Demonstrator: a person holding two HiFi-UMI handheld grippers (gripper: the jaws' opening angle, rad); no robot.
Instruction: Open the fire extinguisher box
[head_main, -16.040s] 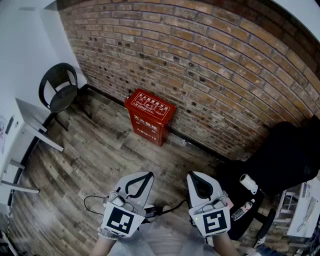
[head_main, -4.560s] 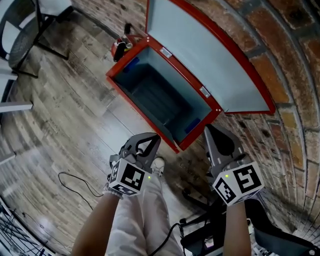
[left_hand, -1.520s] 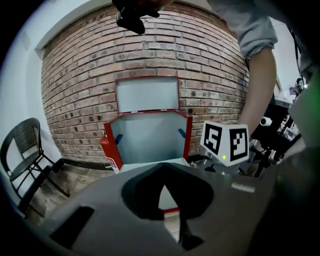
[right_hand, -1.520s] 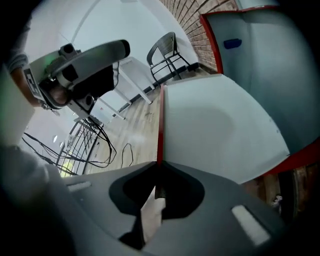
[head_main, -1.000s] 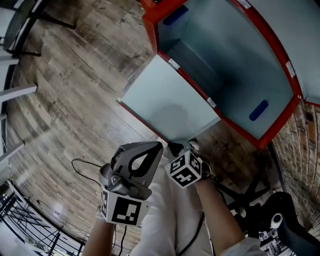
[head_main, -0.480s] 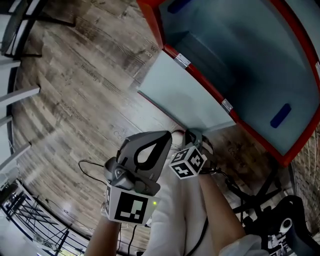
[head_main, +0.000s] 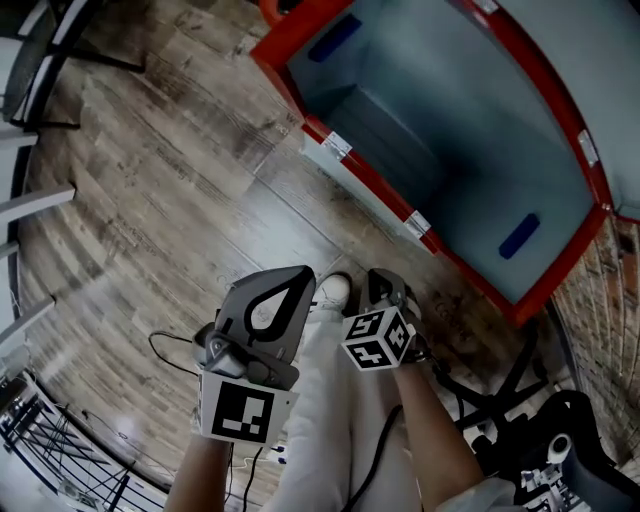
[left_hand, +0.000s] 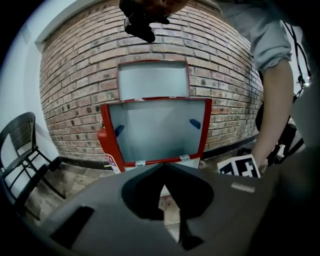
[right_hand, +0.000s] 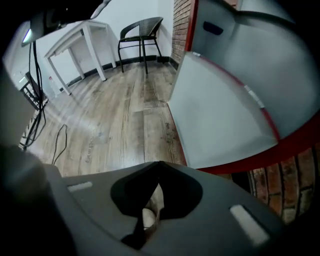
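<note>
Box (head_main: 372, 184) is sitting wide open on the floor (head_main: 180, 200) right ahead, so I'm guessing the job's done. That's why I'm holding both claws off it by my legs (head_main: 335, 420): left claw (head_main: 290, 285) clenched empty, right claw (head_main: 385, 290) closing tight on nothing.
</note>
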